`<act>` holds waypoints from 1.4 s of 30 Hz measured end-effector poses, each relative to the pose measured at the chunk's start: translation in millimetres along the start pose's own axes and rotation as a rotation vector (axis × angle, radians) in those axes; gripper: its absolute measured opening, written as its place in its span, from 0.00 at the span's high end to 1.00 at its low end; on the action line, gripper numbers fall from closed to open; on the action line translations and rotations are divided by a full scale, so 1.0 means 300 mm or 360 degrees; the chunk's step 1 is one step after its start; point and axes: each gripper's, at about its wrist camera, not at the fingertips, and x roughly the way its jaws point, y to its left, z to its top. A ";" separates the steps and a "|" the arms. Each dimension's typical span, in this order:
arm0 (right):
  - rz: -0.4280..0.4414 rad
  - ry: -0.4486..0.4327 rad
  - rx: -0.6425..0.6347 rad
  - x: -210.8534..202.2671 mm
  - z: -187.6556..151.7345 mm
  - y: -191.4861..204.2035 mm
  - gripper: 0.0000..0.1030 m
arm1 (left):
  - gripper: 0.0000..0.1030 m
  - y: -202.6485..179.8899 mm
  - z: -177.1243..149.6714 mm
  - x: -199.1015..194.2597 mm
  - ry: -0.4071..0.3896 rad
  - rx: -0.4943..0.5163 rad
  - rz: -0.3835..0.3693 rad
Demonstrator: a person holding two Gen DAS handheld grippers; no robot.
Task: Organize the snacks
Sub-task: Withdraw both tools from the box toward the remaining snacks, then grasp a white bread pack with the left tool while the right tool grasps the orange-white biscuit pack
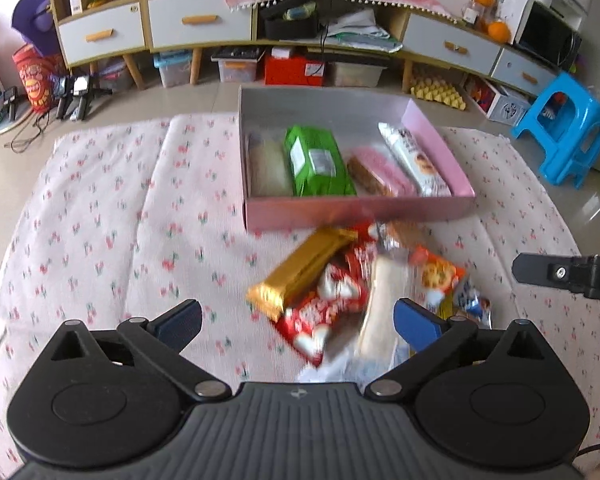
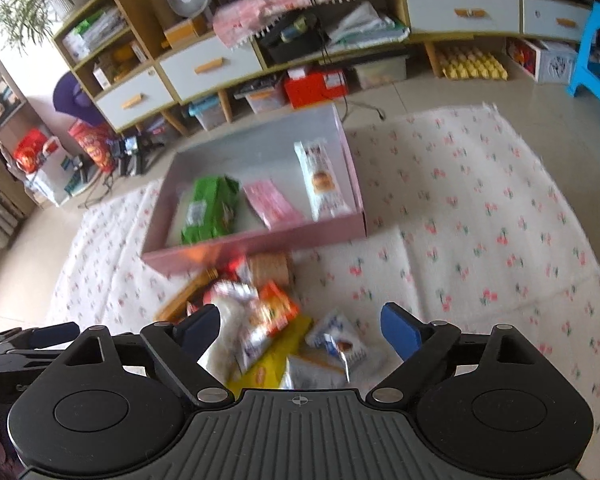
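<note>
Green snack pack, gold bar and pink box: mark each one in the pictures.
green snack pack (image 1: 320,162): left wrist view, on its white label.
gold bar (image 1: 300,270): left wrist view, middle of the wrapper.
pink box (image 2: 256,246): right wrist view, near outer wall.

A white cloth printed with small red cherries (image 1: 100,208) lay spread over the pale tiled floor (image 1: 172,100) and carried everything. On it sat a shallow pink cardboard box (image 1: 360,210), open-topped. Directly before the box's near wall lay a loose heap of wrapped snacks (image 1: 340,280) on the cloth: a long gold foil bar (image 1: 300,272), a red and white packet (image 1: 324,304), an orange biscuit packet (image 1: 436,272), and, as far as the blur allowed, a yellow packet (image 2: 268,368) beneath them.
</note>
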 end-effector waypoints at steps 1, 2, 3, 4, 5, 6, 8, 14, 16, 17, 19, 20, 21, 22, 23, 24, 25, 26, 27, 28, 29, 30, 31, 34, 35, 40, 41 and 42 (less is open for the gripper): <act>0.0001 0.0031 -0.0001 0.008 -0.017 -0.007 0.13 | 0.01 0.010 -0.015 -0.003 -0.0010 -0.0025 -0.0009; -0.0006 0.0061 -0.0001 0.014 -0.031 -0.012 0.13 | 0.01 0.024 -0.034 -0.005 -0.0017 -0.0062 -0.0014; -0.0035 0.0108 0.0005 0.023 -0.042 -0.018 0.13 | 0.01 0.031 -0.043 -0.008 -0.0005 -0.0089 -0.0007; -0.0068 0.0146 0.0018 0.031 -0.054 -0.023 0.13 | 0.01 0.037 -0.045 -0.006 0.0017 -0.0111 0.0000; -0.0088 0.0167 0.0029 0.037 -0.065 -0.027 0.13 | 0.01 0.041 -0.049 -0.006 0.0021 -0.0117 -0.0010; -0.0090 0.0180 0.0028 0.041 -0.073 -0.029 0.13 | 0.01 0.041 -0.053 -0.007 0.0013 -0.0112 -0.0021; -0.0085 0.0211 0.0027 0.049 -0.086 -0.032 0.13 | 0.01 0.036 -0.058 -0.006 0.0006 -0.0083 -0.0009; -0.0086 0.0305 0.0155 0.079 -0.097 -0.062 0.13 | 0.01 0.011 -0.084 0.010 0.0013 -0.0017 0.0002; -0.0104 0.0322 0.0211 0.090 -0.097 -0.083 0.13 | 0.03 -0.004 -0.089 0.015 0.0005 0.0002 -0.0009; -0.0112 0.0328 0.0241 0.092 -0.095 -0.089 0.13 | 0.04 -0.012 -0.091 0.015 -0.0006 0.0012 -0.0022; -0.0104 0.0342 0.0297 0.097 -0.094 -0.107 0.13 | 0.08 -0.028 -0.094 0.018 -0.0021 0.0033 -0.0060; -0.0092 0.0352 0.0326 0.099 -0.093 -0.116 0.13 | 0.10 -0.040 -0.095 0.021 -0.0023 0.0046 -0.0085; -0.0084 0.0358 0.0347 0.100 -0.093 -0.122 0.13 | 0.15 -0.050 -0.095 0.026 -0.0023 0.0058 -0.0112; -0.0079 0.0362 0.0363 0.101 -0.094 -0.127 0.13 | 0.21 -0.061 -0.095 0.031 -0.0020 0.0072 -0.0147; -0.0083 0.0364 0.0369 0.101 -0.095 -0.129 0.13 | 0.24 -0.072 -0.096 0.038 -0.0014 0.0087 -0.0182; -0.0089 0.0365 0.0367 0.102 -0.094 -0.129 0.13 | 0.30 -0.083 -0.096 0.044 -0.0007 0.0099 -0.0212; -0.0095 0.0366 0.0362 0.102 -0.094 -0.130 0.13 | 0.36 -0.093 -0.095 0.050 -0.0003 0.0107 -0.0229; -0.0098 0.0368 0.0357 0.102 -0.095 -0.130 0.13 | 0.38 -0.103 -0.093 0.055 0.0000 0.0119 -0.0242; -0.0097 0.0369 0.0356 0.101 -0.097 -0.130 0.13 | 0.41 -0.113 -0.092 0.059 0.0000 0.0129 -0.0250; -0.0096 0.0371 0.0356 0.100 -0.098 -0.131 0.13 | 0.42 -0.120 -0.090 0.062 -0.0003 0.0138 -0.0254; -0.0094 0.0373 0.0356 0.099 -0.099 -0.132 0.13 | 0.43 -0.127 -0.088 0.066 -0.0006 0.0145 -0.0253; -0.0093 0.0373 0.0354 0.101 -0.098 -0.130 0.13 | 0.44 -0.132 -0.087 0.072 -0.0005 0.0149 -0.0249; -0.0095 0.0373 0.0351 0.100 -0.100 -0.131 0.13 | 0.46 -0.136 -0.086 0.079 0.0000 0.0148 -0.0245; -0.0101 0.0377 0.0342 0.100 -0.102 -0.129 0.13 | 0.51 -0.133 -0.080 0.107 0.0024 0.0121 -0.0236; -0.0102 0.0380 0.0340 0.101 -0.103 -0.129 0.13 | 0.52 -0.131 -0.079 0.118 0.0035 0.0109 -0.0231; -0.0100 0.0397 0.0316 0.110 -0.110 -0.120 0.13 | 0.56 -0.117 -0.076 0.151 0.0077 0.0065 -0.0215; -0.0099 0.0401 0.0309 0.112 -0.111 -0.117 0.13 | 0.57 -0.115 -0.076 0.151 0.0079 0.0062 -0.0209; -0.0097 0.0403 0.0302 0.113 -0.112 -0.114 0.13 | 0.60 -0.113 -0.075 0.149 0.0086 0.0065 -0.0200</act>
